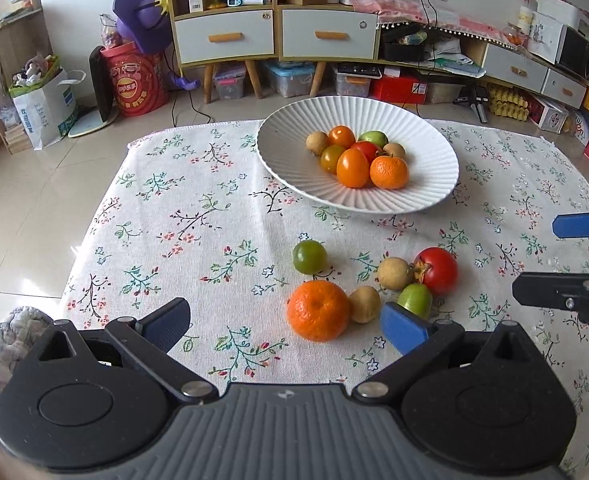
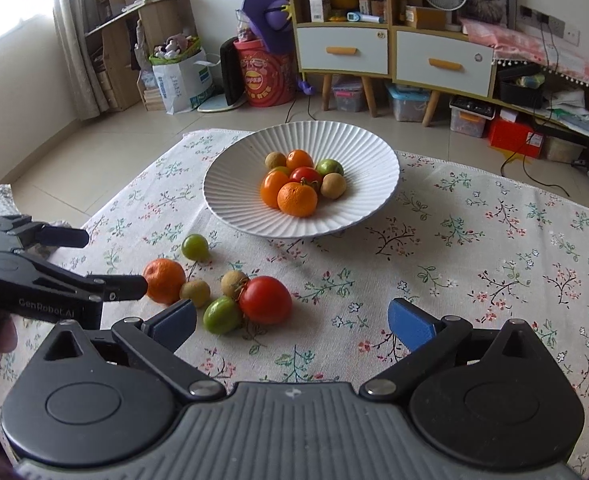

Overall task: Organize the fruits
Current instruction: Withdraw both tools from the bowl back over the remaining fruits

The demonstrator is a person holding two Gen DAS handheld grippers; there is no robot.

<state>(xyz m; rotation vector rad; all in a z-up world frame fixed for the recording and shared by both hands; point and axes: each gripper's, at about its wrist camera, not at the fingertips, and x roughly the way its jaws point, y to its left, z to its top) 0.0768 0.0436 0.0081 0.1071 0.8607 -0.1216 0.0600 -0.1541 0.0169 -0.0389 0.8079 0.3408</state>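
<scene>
Both tongs apart, nothing between the pads. Left gripper (image 1: pixel 286 326) jaws wide; round orange mandarin w/ dimpled peel (image 1: pixel 318 310) sits just ahead, between its pads and nearer the right-hand one, touching a small tan longan-like fruit (image 1: pixel 364 304) on its right. Right gripper (image 2: pixel 292 322) also wide; glossy red tomato w/ dry calyx (image 2: pixel 265 299) just ahead of its left-hand pad, small green round fruit (image 2: pixel 221 315) just beside that pad, touching the tomato. A 2nd green fruit (image 2: pixel 195 247) lies farther ahead, apart from the cluster. All loose fruit on the floral cotton tablecloth (image 2: pixel 474 248). Ribbed white ceramic bowl (image 2: pixel 230 184) well beyond both tongs, already holds about seven fruits. Handling est.: mandarin light, peel gives a little, good friction; grip across its widest girth. Tomato smooth, slippery, bruises easily; gentle squeeze at equator, avoid calyx. Small fruits firm, prob. roll if nudged; the cluster is tight, so a pad going in beside one may push its neighbour away.
</scene>
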